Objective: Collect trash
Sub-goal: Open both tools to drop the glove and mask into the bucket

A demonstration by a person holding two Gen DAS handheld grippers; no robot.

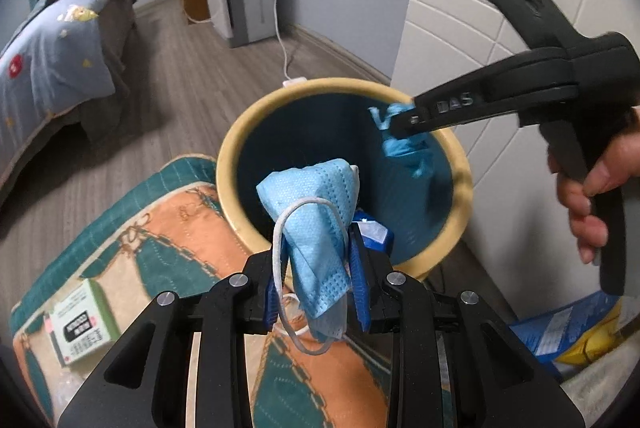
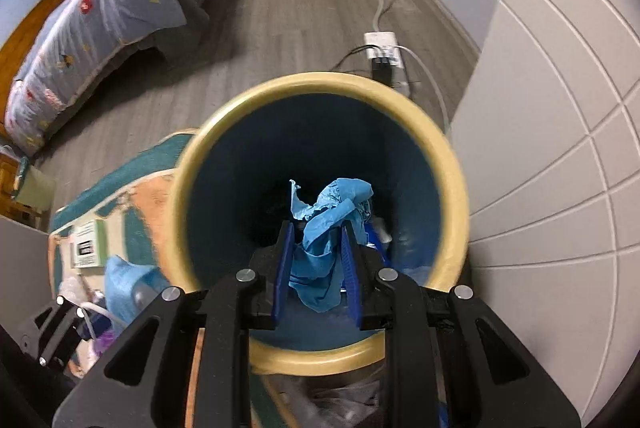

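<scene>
A round bin (image 1: 228, 164) with a tan rim and dark blue inside stands on the floor; it also shows in the right wrist view (image 2: 448, 164). My left gripper (image 1: 316, 268) is shut on a light blue face mask (image 1: 316, 212) with white ear loops, held at the bin's near rim. My right gripper (image 2: 318, 268) is shut on a crumpled blue glove (image 2: 332, 216) and holds it over the bin's mouth. In the left wrist view the right gripper (image 1: 400, 126) reaches in from the right with the glove (image 1: 408, 148) hanging inside the bin.
A patterned orange and teal cushion (image 1: 160, 248) lies left of the bin with a green and white box (image 1: 80, 324) on it. A bed (image 1: 48, 60) stands at the left. A power strip (image 2: 380, 46) with cables lies behind the bin. A white panelled wall (image 2: 560, 148) is on the right.
</scene>
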